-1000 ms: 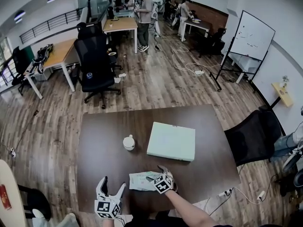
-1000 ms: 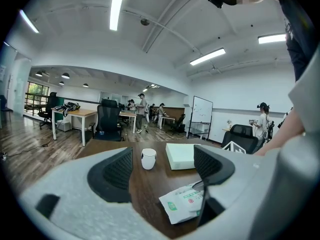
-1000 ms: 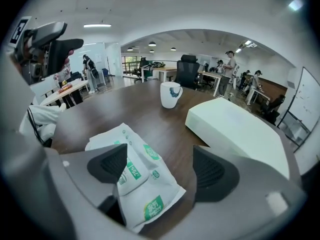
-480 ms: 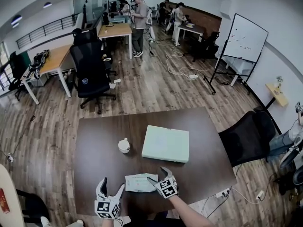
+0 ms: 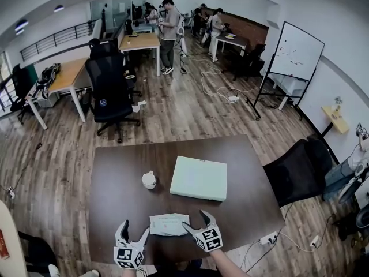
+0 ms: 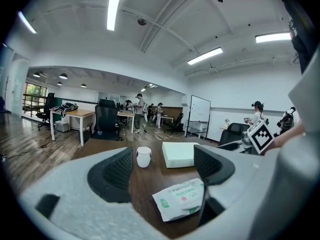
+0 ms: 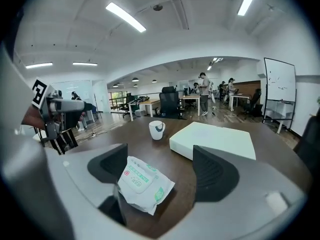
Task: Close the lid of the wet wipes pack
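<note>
My left gripper (image 5: 134,230) low, close to body, jaws spread wide, pointing forward. My right gripper (image 5: 195,221) beside it, reaching slightly further out, jaws also wide apart and angled toward left. Right forearm (image 5: 229,265) trails behind. Marker cubes face up.

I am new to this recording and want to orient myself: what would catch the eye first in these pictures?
First comes the dark brown table, with a wet wipes pack lying at its near edge. The pack sits between the left gripper and the right gripper, both with jaws apart and holding nothing. Farther back on the table lie a flat pale green box and, to its left, a white cup.
</note>
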